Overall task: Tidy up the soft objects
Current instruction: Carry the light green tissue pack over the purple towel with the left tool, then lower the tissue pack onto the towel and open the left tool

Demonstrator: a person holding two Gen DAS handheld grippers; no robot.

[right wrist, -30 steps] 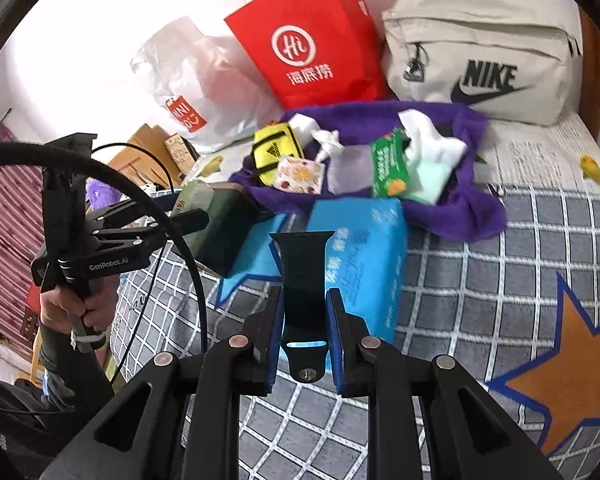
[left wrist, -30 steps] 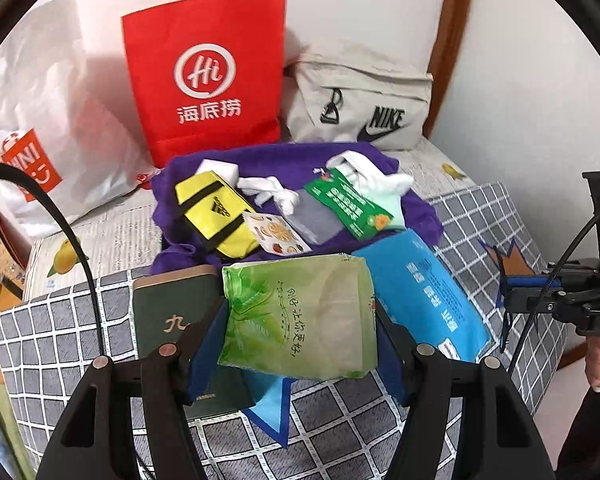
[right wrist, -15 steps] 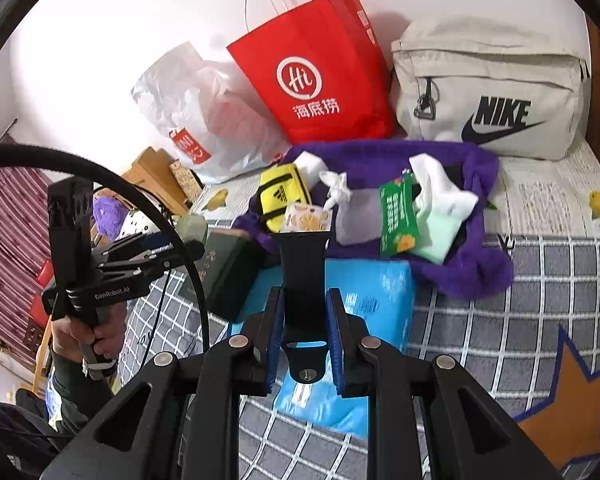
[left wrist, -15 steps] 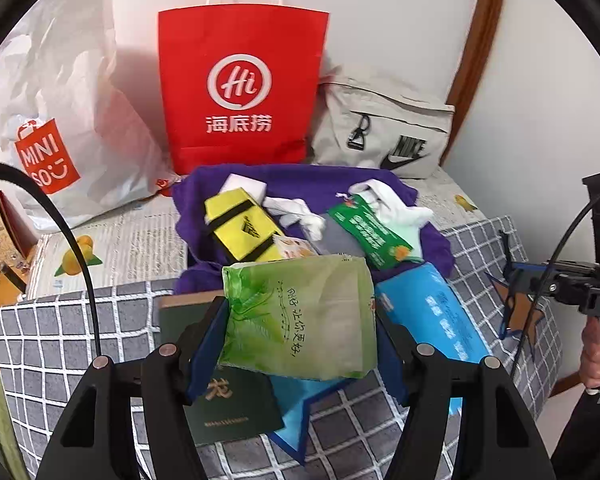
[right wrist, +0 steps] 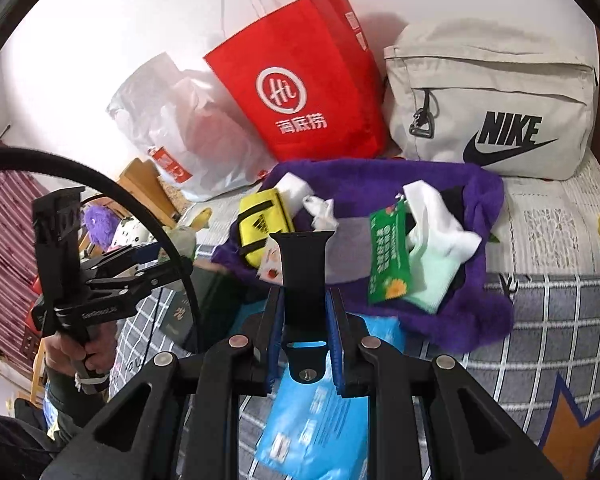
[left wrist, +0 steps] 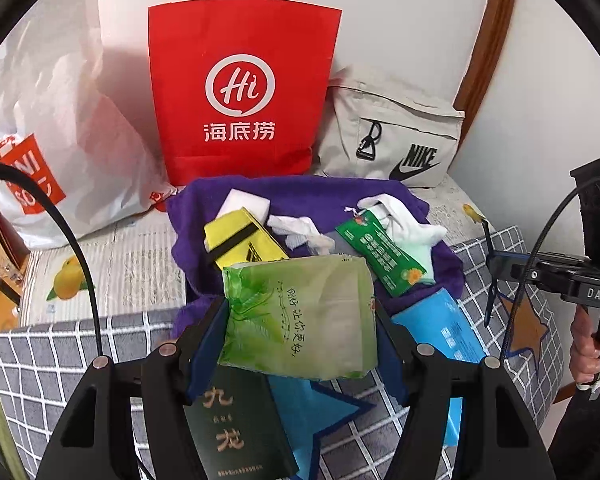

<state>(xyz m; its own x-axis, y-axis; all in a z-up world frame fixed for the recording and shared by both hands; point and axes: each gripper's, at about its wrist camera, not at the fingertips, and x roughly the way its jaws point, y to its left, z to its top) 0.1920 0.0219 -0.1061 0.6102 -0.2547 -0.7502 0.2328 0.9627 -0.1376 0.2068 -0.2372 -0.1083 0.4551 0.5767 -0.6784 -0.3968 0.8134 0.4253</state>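
Both grippers loaded: left gripper [left wrist: 300, 320] clamps green pack [left wrist: 300, 316], right gripper [right wrist: 304, 312] black strap [right wrist: 302, 276].

Green tissue pack [left wrist: 300, 316]: soft, crinkled wrapper with dark script, held off the bed between the left tongs [left wrist: 300, 344], tilted slightly. Black strap [right wrist: 303, 276]: flat band with a slot and stud at its near end, upright, clamped in the right tongs [right wrist: 305, 336]. Purple towel [right wrist: 476, 320]: spread on the bed, carrying a yellow pouch [right wrist: 262, 224], white socks [right wrist: 440, 232] and a green packet [right wrist: 390, 258]. Blue tissue pack [right wrist: 316, 424]: flat on the checked blanket, just before the towel.
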